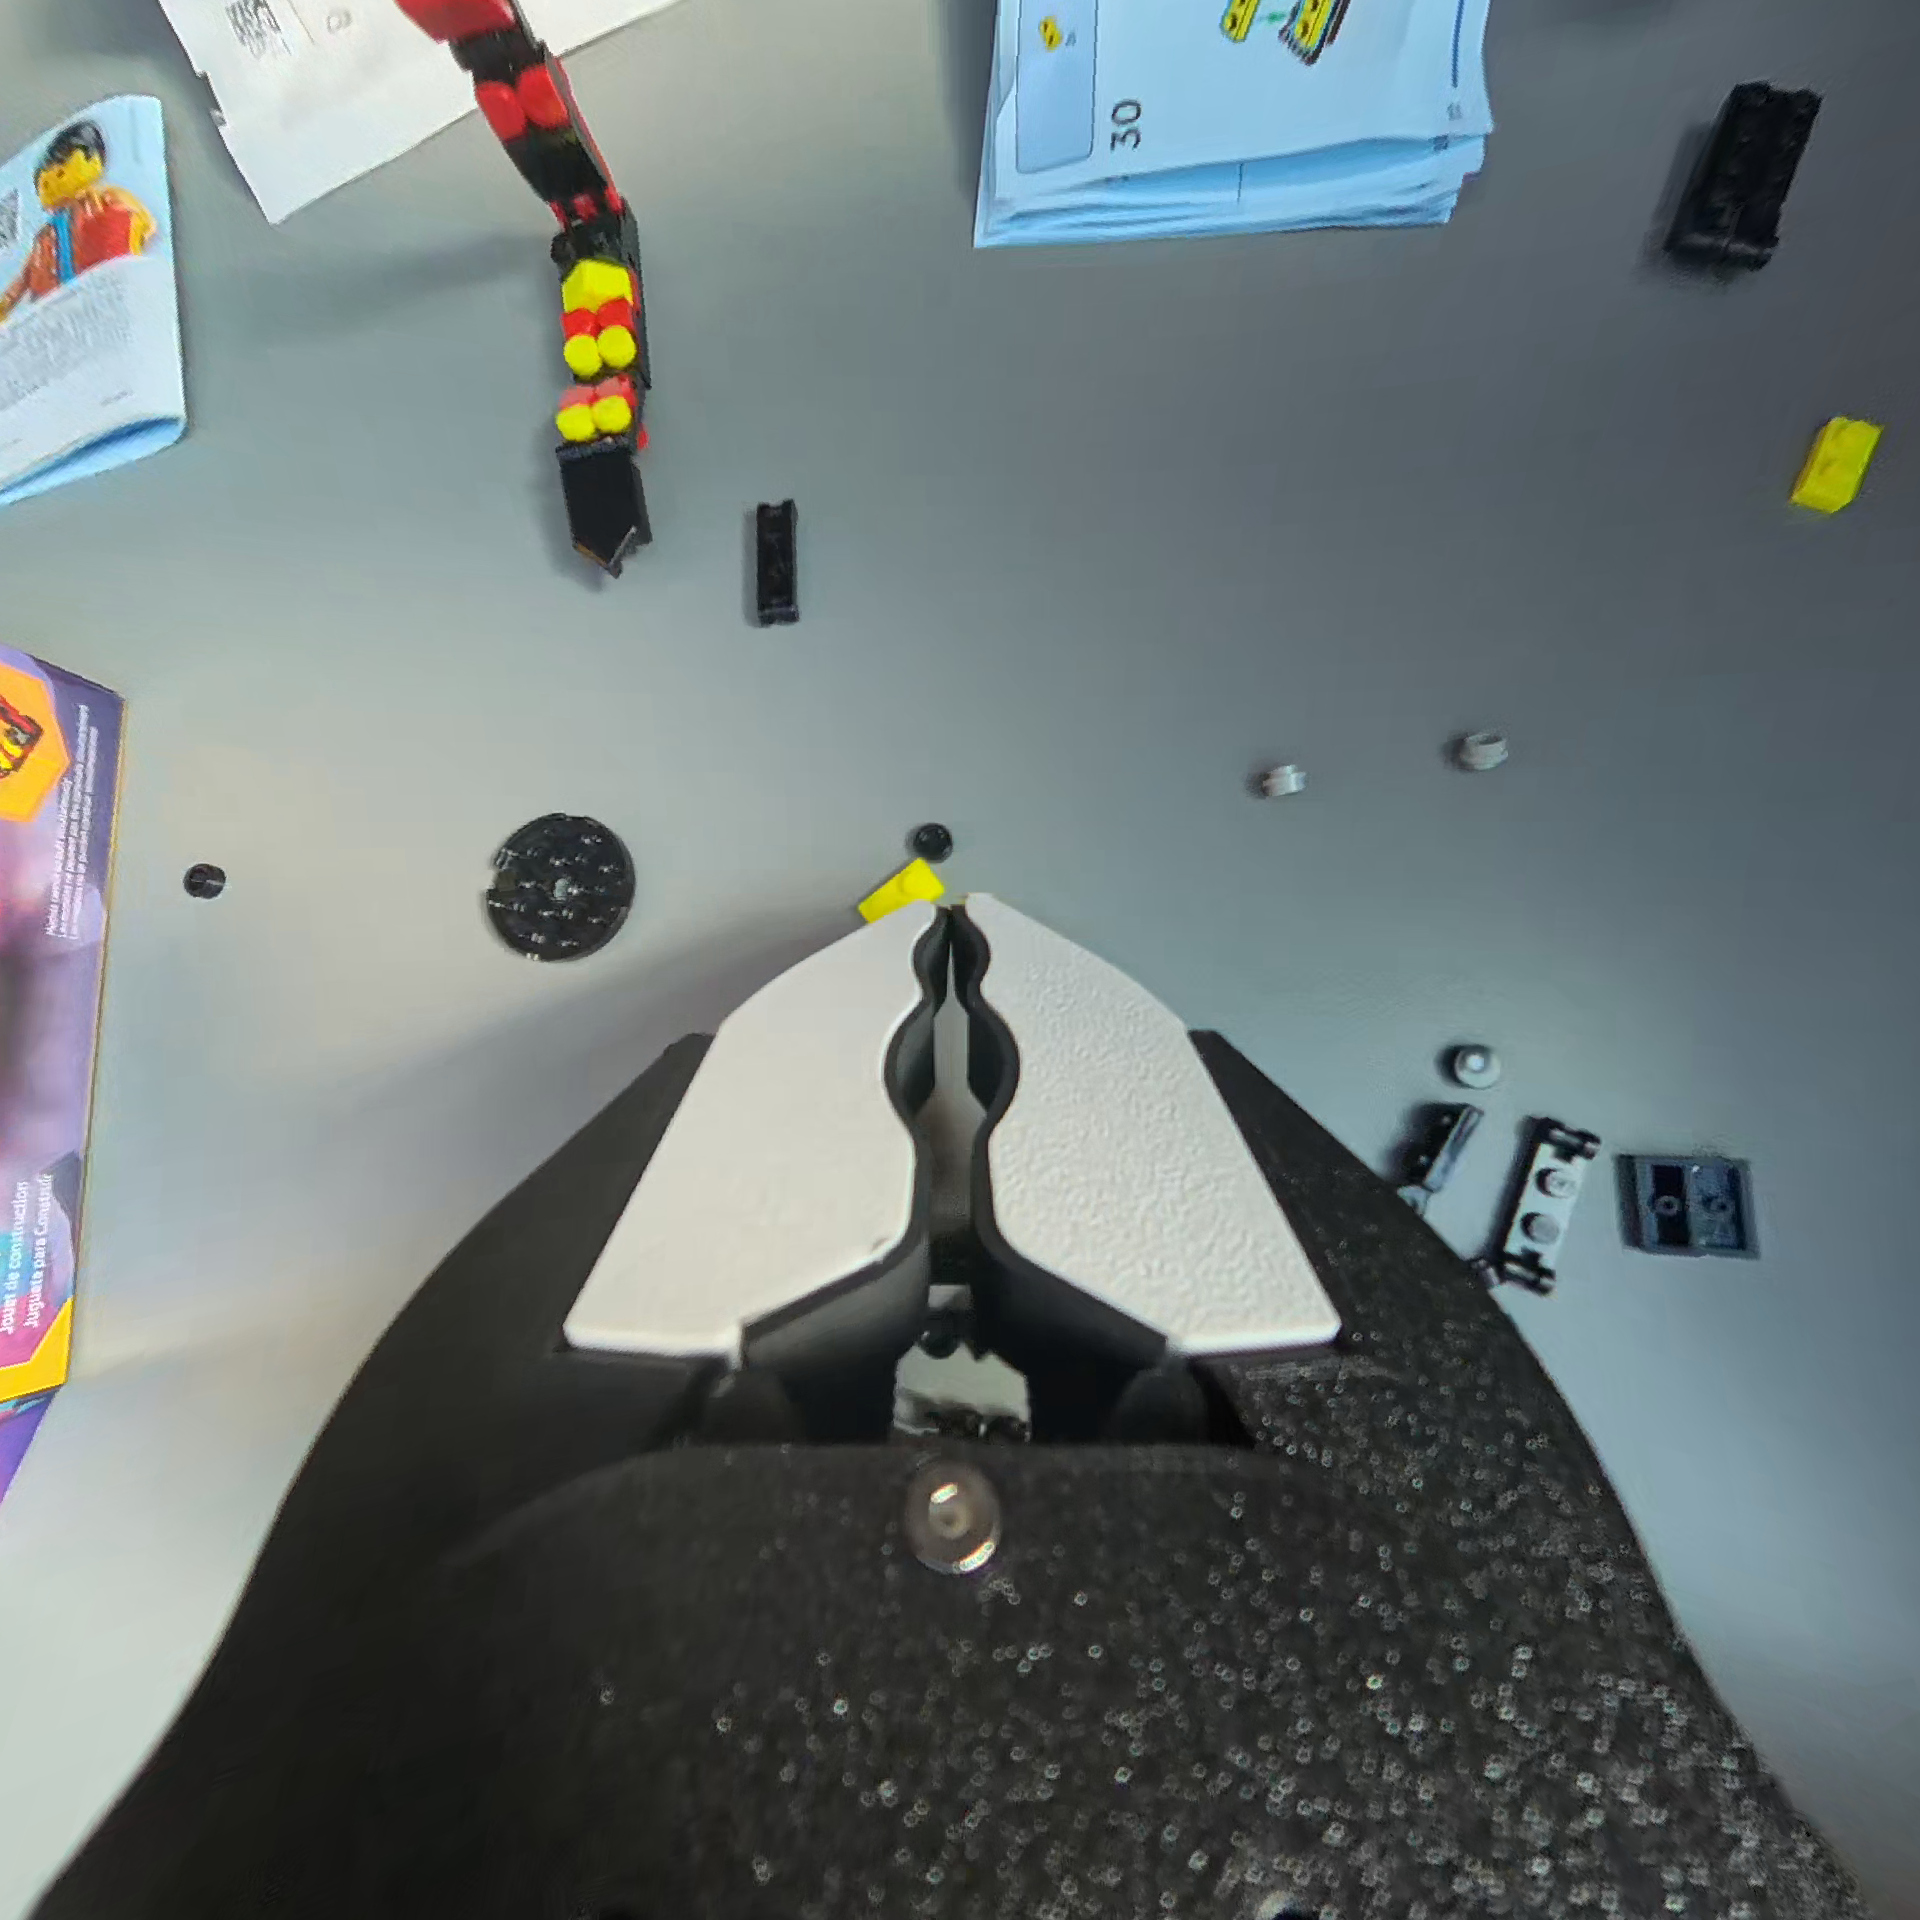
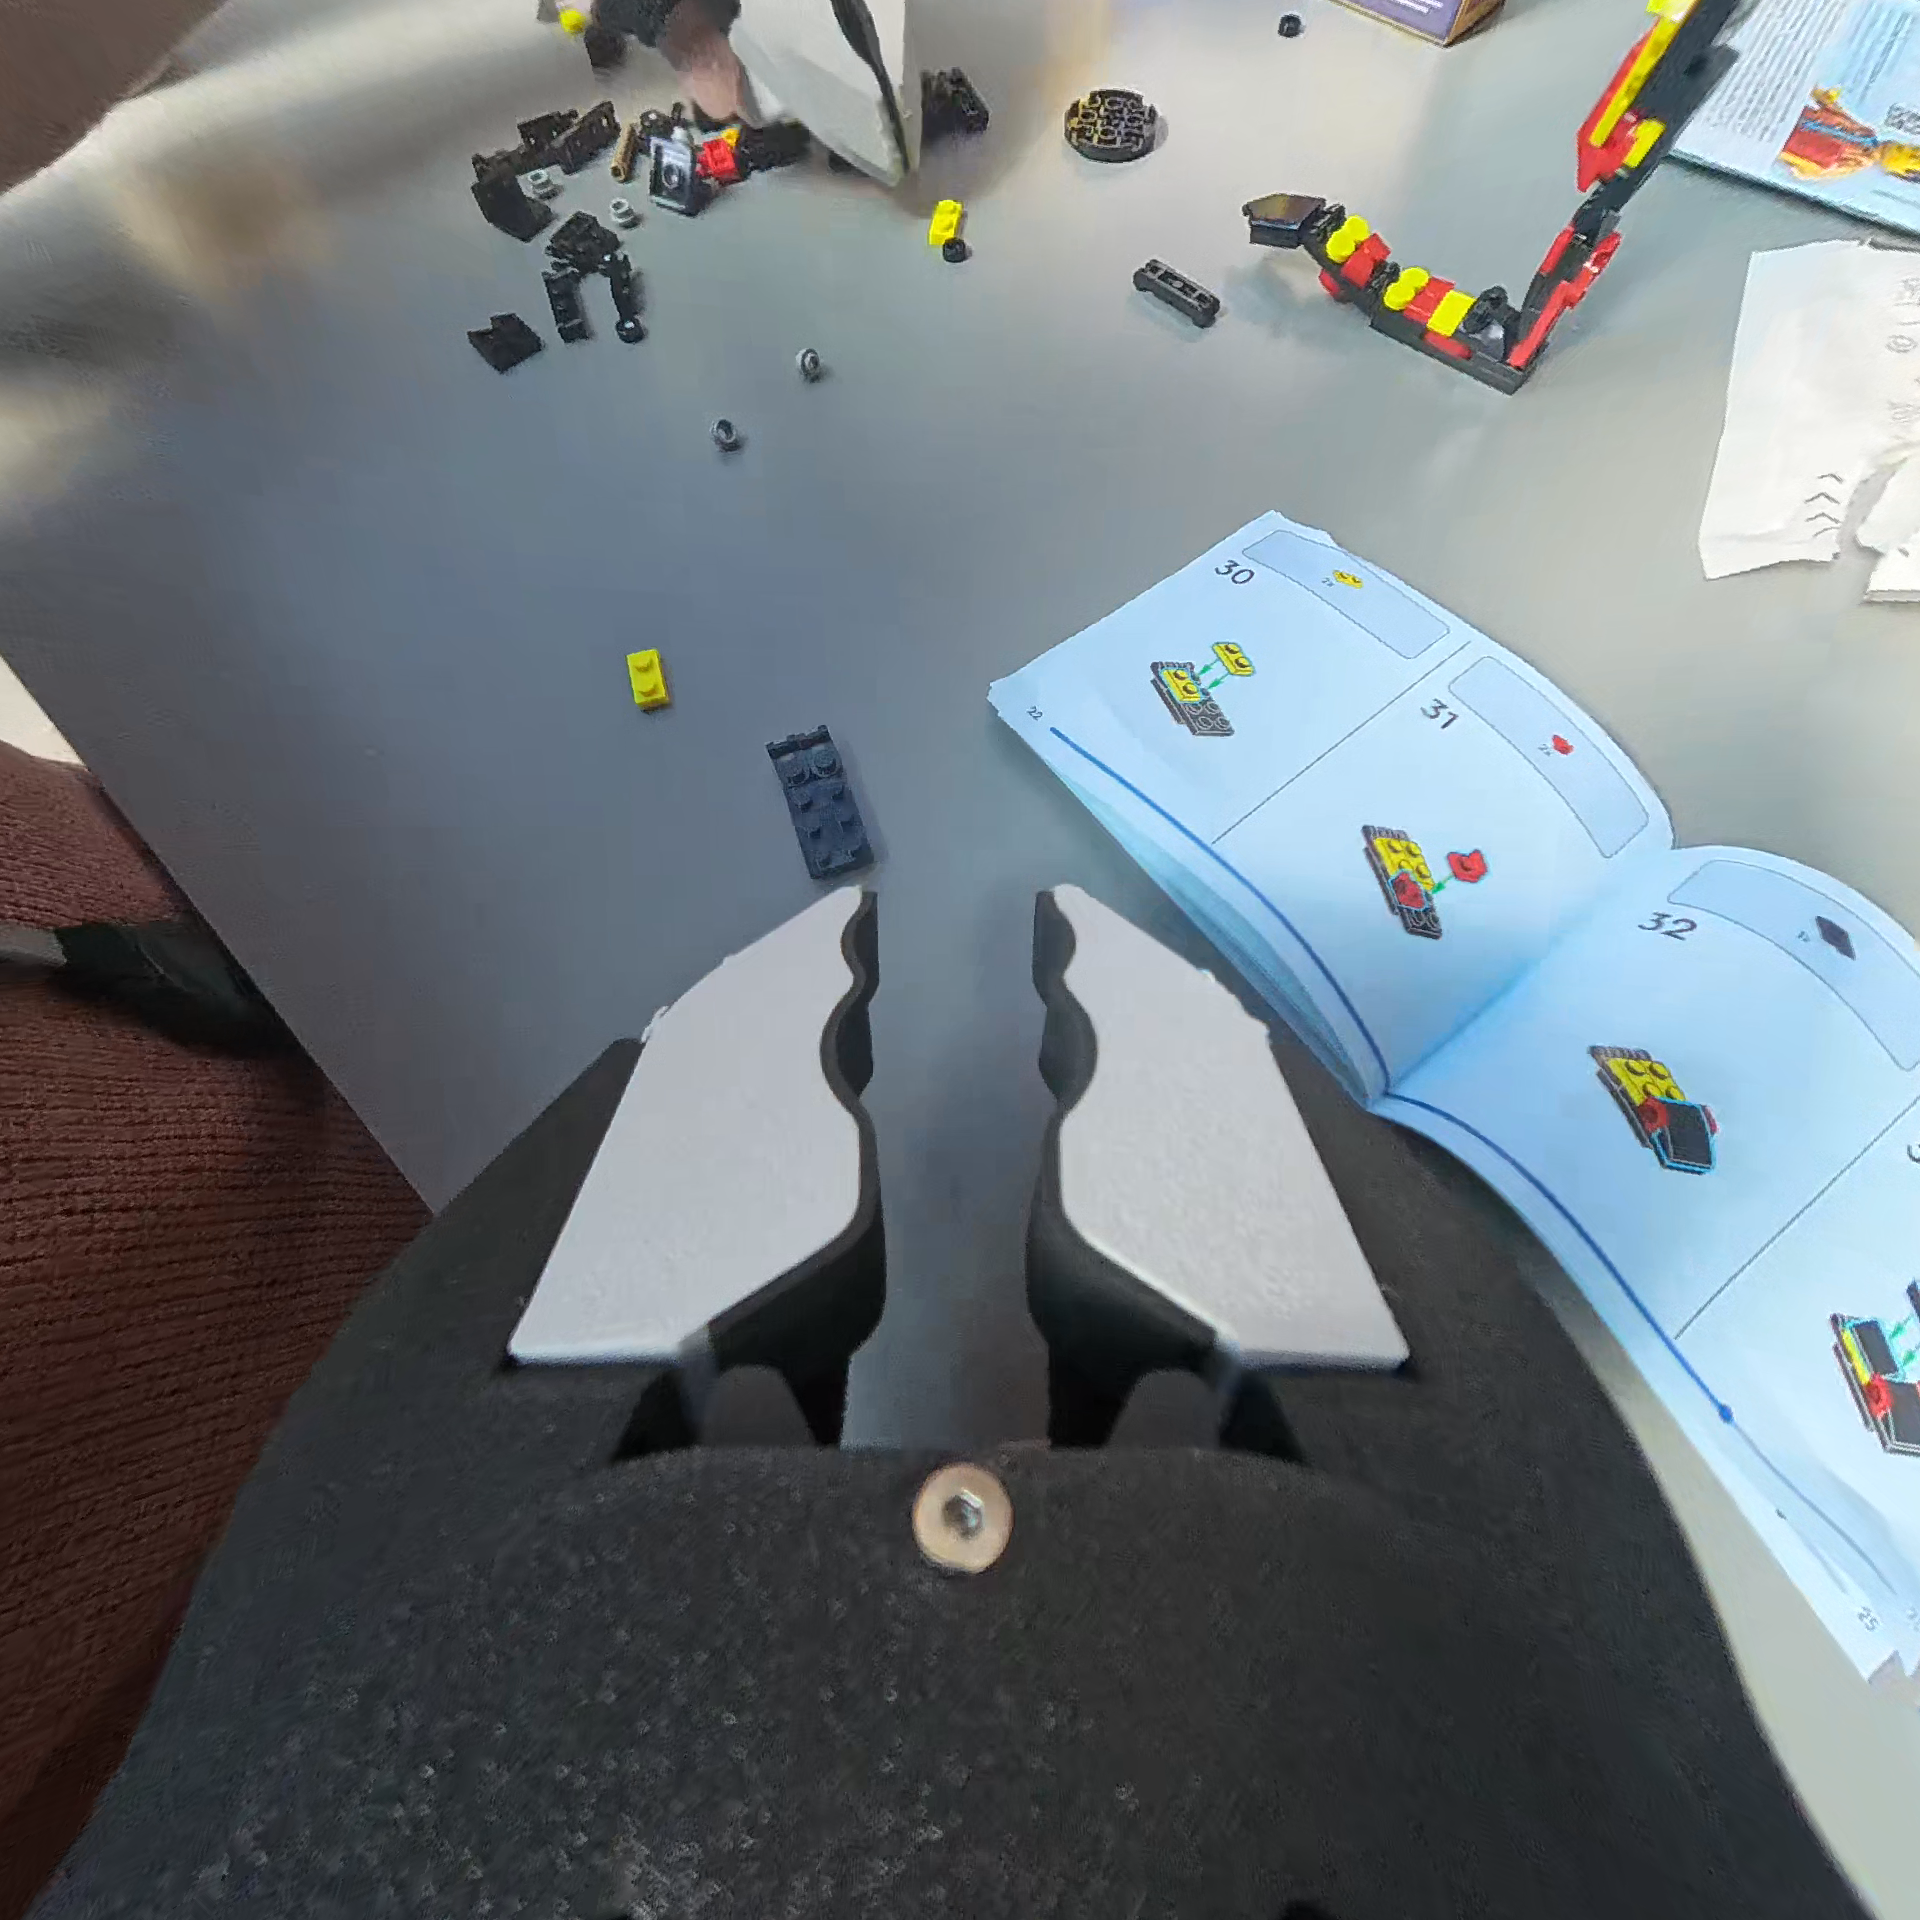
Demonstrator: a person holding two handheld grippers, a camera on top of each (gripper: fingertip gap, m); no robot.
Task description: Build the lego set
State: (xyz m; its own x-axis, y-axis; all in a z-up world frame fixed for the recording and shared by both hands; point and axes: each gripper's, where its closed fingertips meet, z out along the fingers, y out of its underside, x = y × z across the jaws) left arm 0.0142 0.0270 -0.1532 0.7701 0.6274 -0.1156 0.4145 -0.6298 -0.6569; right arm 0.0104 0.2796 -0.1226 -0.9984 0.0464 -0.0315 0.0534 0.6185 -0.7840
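Note:
My left gripper point(image 1: 951, 912) is shut, with its tips low over the grey table point(image 1: 1039, 623). A small yellow plate point(image 1: 902, 891) lies on the table just beyond the left fingertip, next to a tiny black round piece point(image 1: 930, 840). In the right wrist view this plate point(image 2: 945, 221) lies a little apart from the left gripper point(image 2: 894, 156). My right gripper point(image 2: 956, 899) is open and empty above the table. A dark 2x4 plate point(image 2: 821, 800) lies just ahead of its left finger. A yellow 1x2 plate point(image 2: 646, 678) lies farther left. The red, black and yellow build point(image 1: 592, 312) lies at the far side.
The open instruction booklet point(image 2: 1455, 883) lies right of my right gripper. A round black plate point(image 1: 561, 885), a black bar point(image 1: 774, 561), grey round pieces point(image 1: 1283, 779) and black parts point(image 1: 1543, 1205) are scattered about. A purple box point(image 1: 52, 1039) is at the left. A pile of loose parts point(image 2: 582, 208) is far left. My right fingertips sit around 25 cm from my left ones. The dark 2x4 plate point(image 2: 821, 800) lies around 6 cm away from my right fingertips. Seen from the left wrist view point(image 1: 1718, 198) as well.

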